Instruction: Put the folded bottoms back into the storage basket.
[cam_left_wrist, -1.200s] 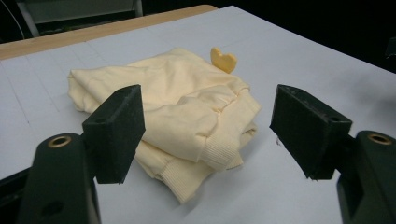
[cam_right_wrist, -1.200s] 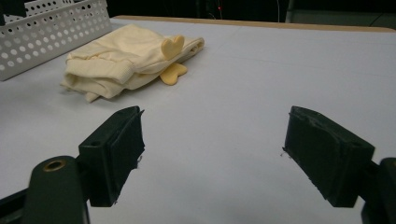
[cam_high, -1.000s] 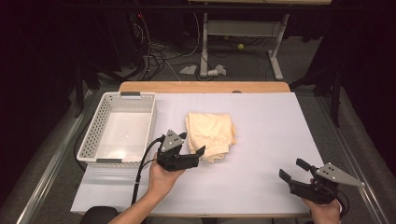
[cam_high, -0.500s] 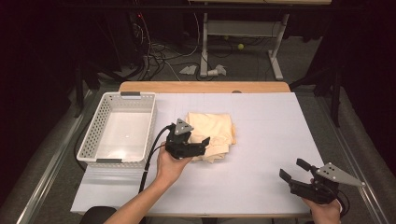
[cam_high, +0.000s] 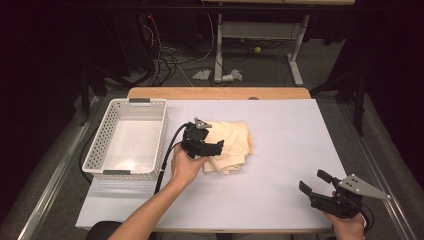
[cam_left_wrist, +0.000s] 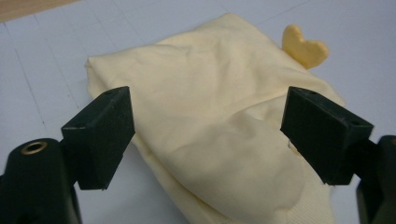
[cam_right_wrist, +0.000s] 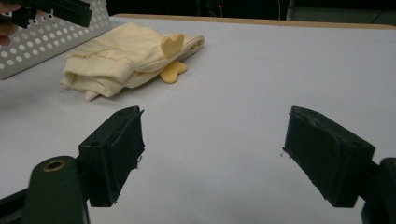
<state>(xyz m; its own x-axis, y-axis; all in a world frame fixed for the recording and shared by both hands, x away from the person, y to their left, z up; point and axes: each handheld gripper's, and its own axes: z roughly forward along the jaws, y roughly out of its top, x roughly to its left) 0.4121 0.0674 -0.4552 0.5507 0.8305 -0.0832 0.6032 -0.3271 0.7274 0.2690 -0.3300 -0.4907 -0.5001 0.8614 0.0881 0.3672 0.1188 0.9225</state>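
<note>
Forward onto folded cloth (cam_high: 231, 145) went left claw (cam_high: 212, 148), open; right claw (cam_high: 314, 182) open.

Overhead light is brightening the white table (cam_high: 280, 150) while surroundings are staying dark. The near jaws are blurring slightly in both gripper views.

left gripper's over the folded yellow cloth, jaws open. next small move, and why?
Probably lower the left gripper onto the near edge of the folded yellow cloth and close. Its jaws stand open with the fold between them, apparently not yet gripping. The white basket sits just beside it; the right gripper waits open, far off.
</note>
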